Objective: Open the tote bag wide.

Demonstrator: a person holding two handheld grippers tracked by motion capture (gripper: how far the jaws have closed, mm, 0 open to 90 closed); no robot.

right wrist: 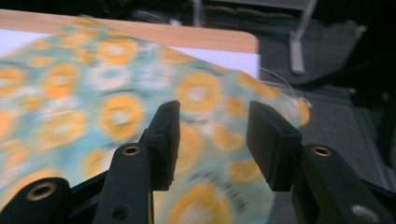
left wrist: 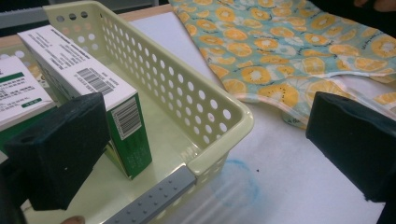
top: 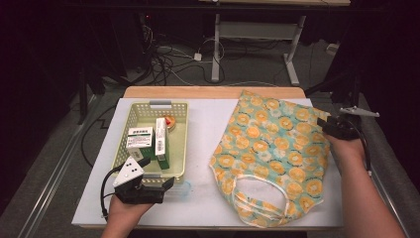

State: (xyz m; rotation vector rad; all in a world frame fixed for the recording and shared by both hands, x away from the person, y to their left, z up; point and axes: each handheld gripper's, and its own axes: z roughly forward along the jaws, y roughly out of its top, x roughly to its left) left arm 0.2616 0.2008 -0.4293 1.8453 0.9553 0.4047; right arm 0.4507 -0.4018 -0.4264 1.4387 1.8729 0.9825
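Note:
A cloth bag [top: 270, 148] printed with orange fruit slices on pale blue lies flat on the right half of the white mat, its opening and handles toward the front edge. My right gripper [top: 329, 124] hovers at the bag's far right edge. In the right gripper view its jaws [right wrist: 212, 135] stand apart over the blurred cloth [right wrist: 93, 116] with nothing between them. My left gripper [top: 157, 172] is open at the front right corner of a pale green perforated basket [top: 184, 139]. One jaw is over the basket [left wrist: 224, 112], the other over the mat.
The basket holds two green-and-white boxes [top: 140, 137] [top: 161, 141] and a small orange round item [top: 170, 121] at its back. A faint blue stain [top: 181, 188] marks the mat by the basket. The wooden table edge [top: 213, 92] runs behind; cables and a desk frame lie on the floor beyond.

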